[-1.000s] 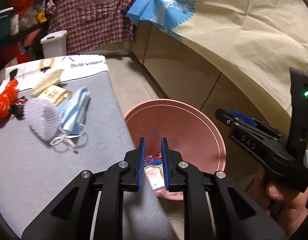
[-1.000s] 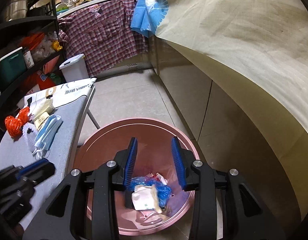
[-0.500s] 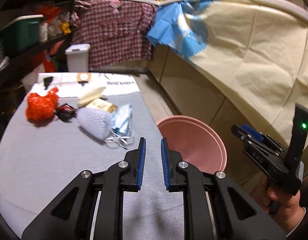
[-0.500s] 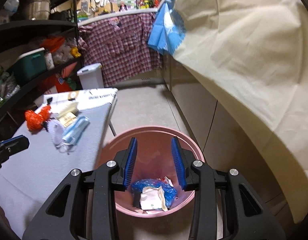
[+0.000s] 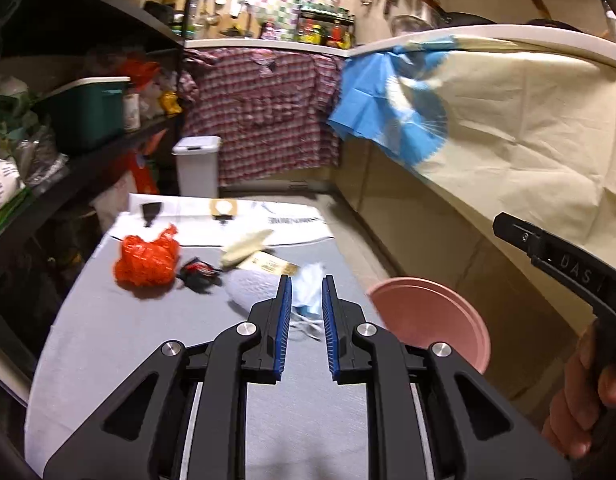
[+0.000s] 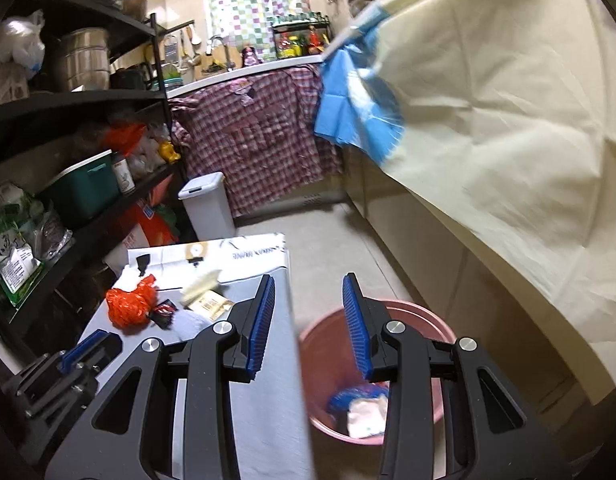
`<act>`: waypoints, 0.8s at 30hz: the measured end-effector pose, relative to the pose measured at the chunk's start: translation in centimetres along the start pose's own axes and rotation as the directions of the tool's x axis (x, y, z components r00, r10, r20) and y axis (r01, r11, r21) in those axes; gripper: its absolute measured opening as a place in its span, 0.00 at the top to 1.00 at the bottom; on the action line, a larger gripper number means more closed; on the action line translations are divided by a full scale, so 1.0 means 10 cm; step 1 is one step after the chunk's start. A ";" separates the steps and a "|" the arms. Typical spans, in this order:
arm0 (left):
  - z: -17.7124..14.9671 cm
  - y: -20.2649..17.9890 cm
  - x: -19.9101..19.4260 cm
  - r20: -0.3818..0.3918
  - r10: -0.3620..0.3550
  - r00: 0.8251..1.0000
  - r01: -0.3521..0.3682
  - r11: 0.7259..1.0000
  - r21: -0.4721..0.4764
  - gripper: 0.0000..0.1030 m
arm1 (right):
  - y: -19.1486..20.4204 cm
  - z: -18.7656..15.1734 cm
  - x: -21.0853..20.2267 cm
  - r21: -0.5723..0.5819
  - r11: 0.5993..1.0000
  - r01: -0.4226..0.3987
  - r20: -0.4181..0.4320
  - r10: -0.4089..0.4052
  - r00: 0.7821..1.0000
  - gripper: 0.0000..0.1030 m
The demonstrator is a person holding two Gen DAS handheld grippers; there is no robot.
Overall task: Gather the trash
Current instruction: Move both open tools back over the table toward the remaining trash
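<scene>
On the grey bench (image 5: 107, 332) the trash lies in a row: an orange bag (image 5: 145, 260) at the left, then a small black wrapper (image 5: 197, 271), a cream packet (image 5: 245, 245), a white mesh wad (image 5: 247, 290) and a blue face mask (image 5: 310, 288) (blurred). The left gripper (image 5: 303, 336) hovers above the bench, jaws slightly apart and gripping nothing. To the right stands the pink bin (image 6: 436, 324), with a blue bag (image 6: 356, 396) and paper inside. The right gripper (image 6: 310, 326) hangs by the bench edge and the bin, jaws spread, empty.
</scene>
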State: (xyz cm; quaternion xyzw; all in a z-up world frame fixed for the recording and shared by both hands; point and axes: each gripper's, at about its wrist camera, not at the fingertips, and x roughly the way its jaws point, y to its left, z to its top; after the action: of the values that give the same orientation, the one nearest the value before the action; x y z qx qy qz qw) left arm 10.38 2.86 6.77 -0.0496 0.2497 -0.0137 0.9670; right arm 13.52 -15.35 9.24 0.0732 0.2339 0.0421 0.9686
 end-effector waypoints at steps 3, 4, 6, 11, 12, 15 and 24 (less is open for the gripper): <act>-0.01 0.15 0.10 -0.010 0.045 0.999 -0.045 0.999 -0.028 0.85 | 0.17 -0.14 0.11 0.014 1.000 0.005 -0.024 -0.004 1.000 0.65; -0.01 0.21 0.14 -0.020 0.049 0.999 -0.050 0.998 -0.045 0.85 | 0.21 -0.18 0.15 0.012 1.000 0.006 -0.035 -0.006 0.999 0.65; -0.03 0.34 0.23 -0.046 0.053 0.998 -0.057 0.994 -0.092 0.85 | 0.30 -0.31 0.21 -0.008 1.000 0.014 -0.057 -0.015 0.998 0.65; -0.10 0.64 0.36 -0.088 0.104 0.991 -0.119 0.976 -0.184 0.85 | 0.37 -0.47 0.36 -0.003 1.000 0.017 -0.103 -0.017 0.995 0.65; -0.11 0.68 0.37 -0.093 0.113 0.989 -0.129 0.973 -0.190 0.85 | 0.38 -0.51 0.39 0.001 1.000 0.016 -0.113 -0.015 0.994 0.65; -0.18 0.80 0.40 -0.111 0.135 0.985 -0.157 0.964 -0.214 0.85 | 0.47 -0.60 0.44 -0.026 1.000 0.003 -0.131 -0.006 0.991 0.65; -0.32 0.98 0.47 -0.145 0.168 0.975 -0.197 0.956 -0.217 0.85 | 0.41 -0.76 0.51 -0.002 1.000 -0.005 -0.155 0.004 0.988 0.65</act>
State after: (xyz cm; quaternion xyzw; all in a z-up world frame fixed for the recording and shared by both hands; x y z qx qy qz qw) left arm 13.00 12.03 0.71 -0.1369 0.3133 0.1019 0.9342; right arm 14.35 -9.77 0.92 0.0690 0.3083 0.0501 0.9475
